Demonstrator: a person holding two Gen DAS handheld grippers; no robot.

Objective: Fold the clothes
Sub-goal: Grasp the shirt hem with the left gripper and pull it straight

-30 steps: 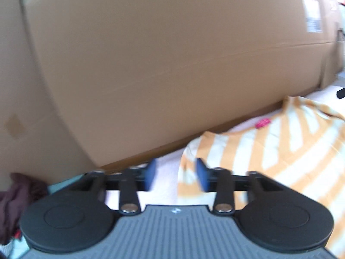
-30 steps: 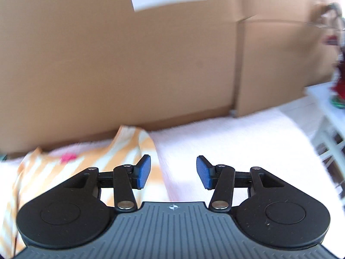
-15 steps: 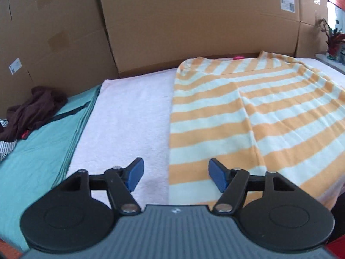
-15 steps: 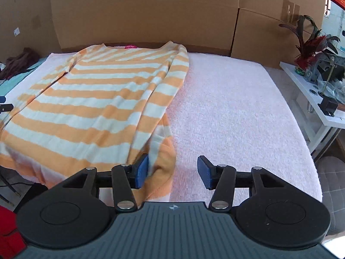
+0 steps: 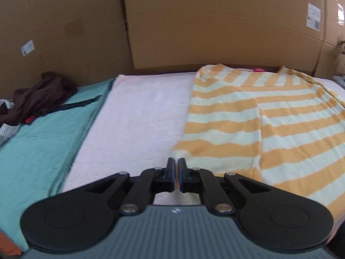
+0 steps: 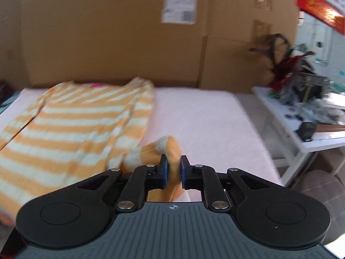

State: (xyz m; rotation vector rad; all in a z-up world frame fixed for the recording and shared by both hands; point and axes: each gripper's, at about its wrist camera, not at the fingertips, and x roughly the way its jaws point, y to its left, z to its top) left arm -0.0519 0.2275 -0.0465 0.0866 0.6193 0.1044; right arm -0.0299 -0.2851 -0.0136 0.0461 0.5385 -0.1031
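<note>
R gripper [image 6: 172,167] beside cardboard boxes [image 6: 112,32]

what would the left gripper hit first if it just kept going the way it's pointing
Probably the pink towel right ahead of the shut left gripper, just beside the near left corner of the striped sweater. Depth is unclear; it may already touch that hem.
</note>
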